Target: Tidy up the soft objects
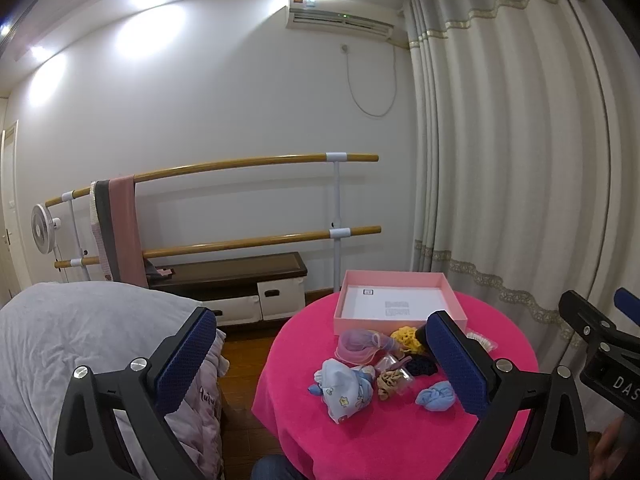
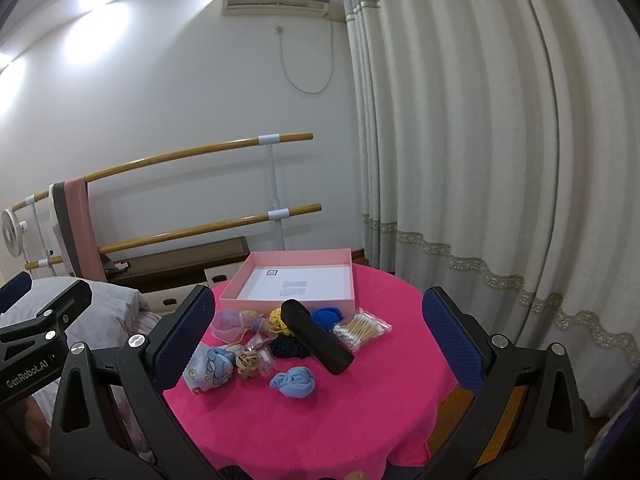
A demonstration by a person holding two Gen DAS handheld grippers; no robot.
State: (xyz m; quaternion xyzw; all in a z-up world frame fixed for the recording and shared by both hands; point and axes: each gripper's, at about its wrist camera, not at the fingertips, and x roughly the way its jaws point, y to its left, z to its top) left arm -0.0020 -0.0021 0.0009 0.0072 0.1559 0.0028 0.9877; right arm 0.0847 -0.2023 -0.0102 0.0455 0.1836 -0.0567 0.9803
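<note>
Right gripper (image 2: pixel 316 344): jaws spread wide, empty.
Left gripper (image 1: pixel 320 360): likewise.
Light-blue cloth bundle (image 2: pixel 293 382): nearest; light, squashy; pinch mid-fold.
Pink box (image 2: pixel 289 300): empty.

A pink box (image 2: pixel 288 303) sits open at the far side of the bench. In front of it lie soft things: a light blue cloth ball (image 2: pixel 294 383), a cartoon cloth (image 2: pixel 210 368), a purple net pouch (image 2: pixel 230 322), a yellow scrunchie (image 2: pixel 277 319) and a dark blue scrunchie (image 2: pixel 289 348).
</note>
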